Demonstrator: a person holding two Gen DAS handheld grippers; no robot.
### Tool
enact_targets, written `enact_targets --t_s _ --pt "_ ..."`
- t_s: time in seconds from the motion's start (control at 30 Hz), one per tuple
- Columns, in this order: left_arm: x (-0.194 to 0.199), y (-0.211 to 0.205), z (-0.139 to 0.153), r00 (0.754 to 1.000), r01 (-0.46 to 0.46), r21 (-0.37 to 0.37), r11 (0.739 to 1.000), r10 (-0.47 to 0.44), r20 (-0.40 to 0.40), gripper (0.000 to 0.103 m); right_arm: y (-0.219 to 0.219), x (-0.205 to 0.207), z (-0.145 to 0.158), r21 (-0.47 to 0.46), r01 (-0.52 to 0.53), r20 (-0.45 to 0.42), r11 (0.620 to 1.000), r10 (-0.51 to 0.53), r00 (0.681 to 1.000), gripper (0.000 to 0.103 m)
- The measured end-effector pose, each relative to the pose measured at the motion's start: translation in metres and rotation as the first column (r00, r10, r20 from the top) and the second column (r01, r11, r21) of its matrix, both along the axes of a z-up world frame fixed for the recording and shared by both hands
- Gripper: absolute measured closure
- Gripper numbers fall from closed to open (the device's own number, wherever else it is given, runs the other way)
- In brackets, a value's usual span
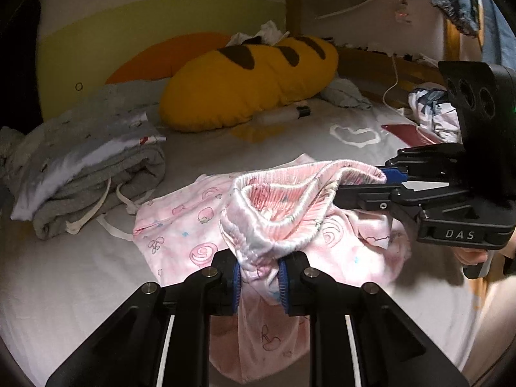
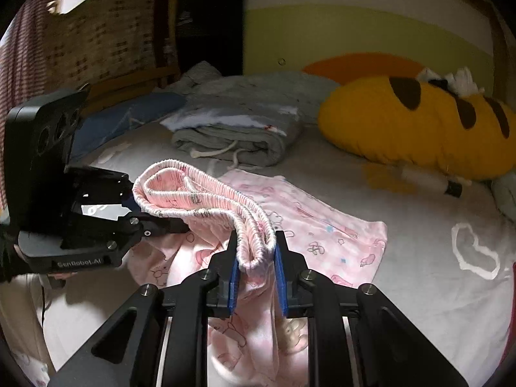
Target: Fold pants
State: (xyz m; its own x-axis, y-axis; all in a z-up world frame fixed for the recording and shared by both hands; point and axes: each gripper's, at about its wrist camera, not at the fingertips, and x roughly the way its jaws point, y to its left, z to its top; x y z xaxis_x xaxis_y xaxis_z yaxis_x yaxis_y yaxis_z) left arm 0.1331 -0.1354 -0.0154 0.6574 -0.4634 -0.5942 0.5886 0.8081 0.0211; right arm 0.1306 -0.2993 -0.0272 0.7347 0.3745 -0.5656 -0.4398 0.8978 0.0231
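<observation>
Pink printed pants (image 1: 180,225) lie partly on the white bed, their ribbed elastic waistband (image 1: 290,187) lifted and stretched between both grippers. My left gripper (image 1: 259,277) is shut on one end of the waistband, and fabric hangs below its blue pads. My right gripper (image 1: 385,177) comes in from the right and is shut on the other end. In the right wrist view the right gripper (image 2: 256,264) pinches the waistband (image 2: 200,193), and the left gripper (image 2: 137,208) holds the far end at the left. The pants' legs (image 2: 322,229) trail flat on the sheet.
A folded grey garment pile (image 1: 96,174) sits left of the pants. A big yellow cushion (image 1: 251,80) and a small bottle (image 1: 283,114) lie behind them. A red flat object (image 1: 406,132) and crumpled cloth (image 1: 432,109) are at the far right. A wooden bed rail (image 1: 387,64) borders the back.
</observation>
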Motion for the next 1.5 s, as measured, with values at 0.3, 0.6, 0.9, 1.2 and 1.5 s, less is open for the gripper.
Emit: enact_targets --t_s 0.3,0.6,0.9,1.2,1.5 --pt "0.016 0.009 -0.017 0.998 -0.047 0.011 0.999 0.047 -0.049 0.075 -0.011 0.017 -0.017 -0.037 0.099 -0.039 0.994 -0.1 0.994 0.042" --pt "-0.013 0.046 0.0 0.996 -0.065 -0.022 0.998 0.064 -0.065 0.051 -0.048 -0.012 -0.006 0.075 0.17 -0.139 0.983 -0.158 0.978 0.044" --pt "-0.049 0.047 -0.032 0.982 -0.019 0.041 0.999 0.026 -0.188 0.072 -0.027 -0.056 -0.03 -0.009 0.129 -0.199 0.992 -0.128 0.971 0.078" --pt "-0.044 0.049 -0.049 0.978 -0.031 0.056 0.998 0.042 -0.206 0.073 -0.02 -0.048 -0.053 -0.036 0.117 -0.284 0.993 -0.122 0.951 0.078" --pt "-0.049 0.053 -0.031 0.992 -0.036 0.041 0.999 0.041 -0.117 0.1 -0.022 -0.065 -0.032 -0.074 0.2 -0.101 0.977 -0.206 0.973 0.1"
